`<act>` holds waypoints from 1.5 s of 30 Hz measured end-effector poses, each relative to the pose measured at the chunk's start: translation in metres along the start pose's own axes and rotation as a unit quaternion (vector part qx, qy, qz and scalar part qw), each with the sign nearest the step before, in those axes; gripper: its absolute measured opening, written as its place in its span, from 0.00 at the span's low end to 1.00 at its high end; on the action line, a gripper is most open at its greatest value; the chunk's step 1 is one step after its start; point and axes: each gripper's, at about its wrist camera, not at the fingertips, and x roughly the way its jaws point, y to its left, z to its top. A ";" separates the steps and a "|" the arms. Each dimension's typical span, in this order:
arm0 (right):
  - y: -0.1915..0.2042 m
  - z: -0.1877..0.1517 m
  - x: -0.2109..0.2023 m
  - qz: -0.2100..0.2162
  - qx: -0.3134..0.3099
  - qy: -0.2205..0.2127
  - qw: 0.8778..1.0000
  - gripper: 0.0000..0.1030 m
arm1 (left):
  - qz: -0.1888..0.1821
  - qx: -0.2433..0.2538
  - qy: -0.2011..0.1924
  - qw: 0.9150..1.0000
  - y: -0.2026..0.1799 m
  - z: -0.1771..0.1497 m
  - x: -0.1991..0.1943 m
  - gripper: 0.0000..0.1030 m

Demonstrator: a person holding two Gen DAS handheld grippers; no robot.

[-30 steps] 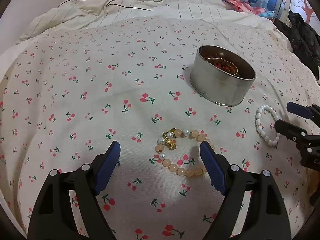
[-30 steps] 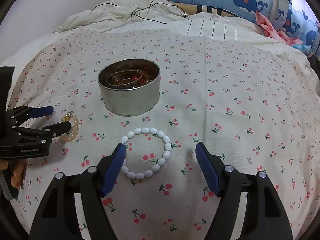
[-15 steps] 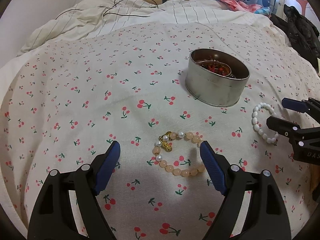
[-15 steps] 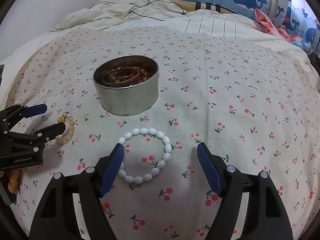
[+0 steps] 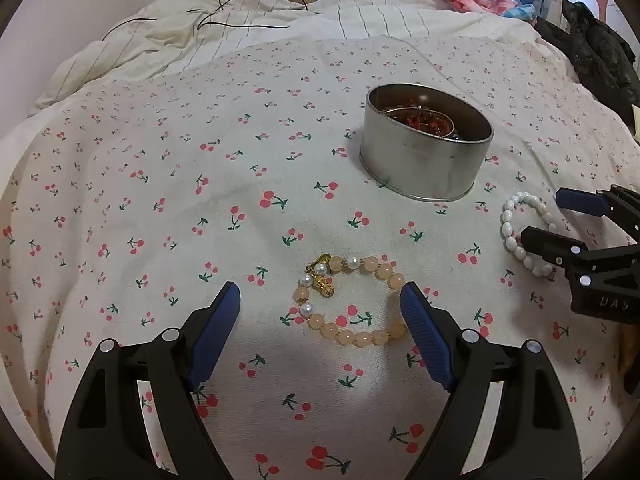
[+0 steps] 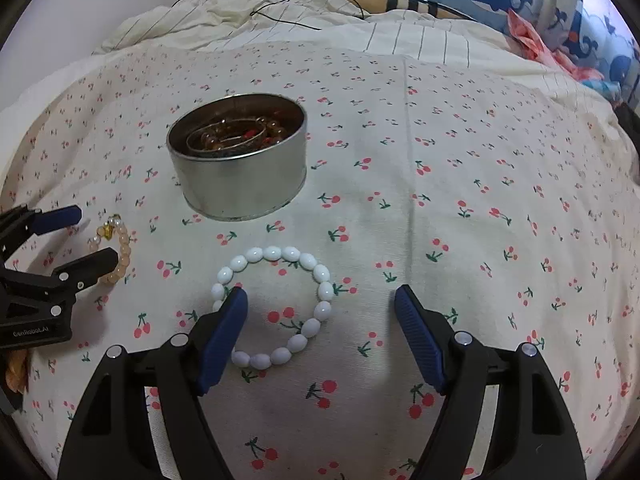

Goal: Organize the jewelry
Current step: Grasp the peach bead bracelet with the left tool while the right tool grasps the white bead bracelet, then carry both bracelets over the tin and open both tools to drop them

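From my left wrist camera, the right gripper (image 5: 538, 220) is cut off at the frame's edge, and its lower finger (image 5: 554, 245) covers part of the white bracelet (image 5: 510, 228). My right view loses a stretch of that bracelet behind the left pad (image 6: 224, 330). The peach bracelet (image 6: 116, 254) is half hidden by the left gripper (image 6: 94, 236) — its gold charm is too small to read. Inside the tin (image 6: 240, 184) I see a tangle, possibly beads and bangles
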 end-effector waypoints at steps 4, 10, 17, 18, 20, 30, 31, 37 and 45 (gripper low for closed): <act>0.003 -0.001 0.001 0.000 -0.008 0.000 1.000 0.71 | -0.004 -0.006 0.003 1.000 0.001 -0.001 0.002 0.76; 0.002 -0.001 0.001 0.009 -0.007 0.002 1.000 0.71 | -0.015 -0.015 0.018 1.000 0.003 -0.002 0.008 0.76; 0.000 -0.001 0.000 0.018 -0.001 0.001 1.000 0.52 | -0.029 -0.024 0.019 0.999 0.007 -0.003 0.009 0.76; 0.001 -0.001 0.000 0.020 -0.005 0.002 1.000 0.49 | -0.033 -0.026 0.020 0.999 0.008 -0.003 0.009 0.76; 0.006 -0.002 0.001 0.025 -0.014 0.004 1.000 0.28 | -0.041 -0.029 0.020 0.999 0.008 -0.004 0.009 0.65; 0.009 0.004 -0.017 0.047 -0.010 -0.034 0.998 0.08 | -0.099 -0.036 0.004 0.994 0.008 -0.003 -0.005 0.06; 0.009 0.005 -0.019 0.049 -0.010 -0.040 0.998 0.08 | -0.101 -0.035 -0.002 0.994 0.008 -0.002 -0.009 0.06; 0.006 0.011 -0.037 0.054 -0.005 -0.073 0.996 0.08 | -0.112 -0.029 -0.035 0.993 0.007 0.005 -0.027 0.06; -0.001 0.018 -0.055 0.062 0.007 -0.105 0.993 0.08 | -0.136 -0.023 -0.060 0.989 0.008 0.017 -0.046 0.06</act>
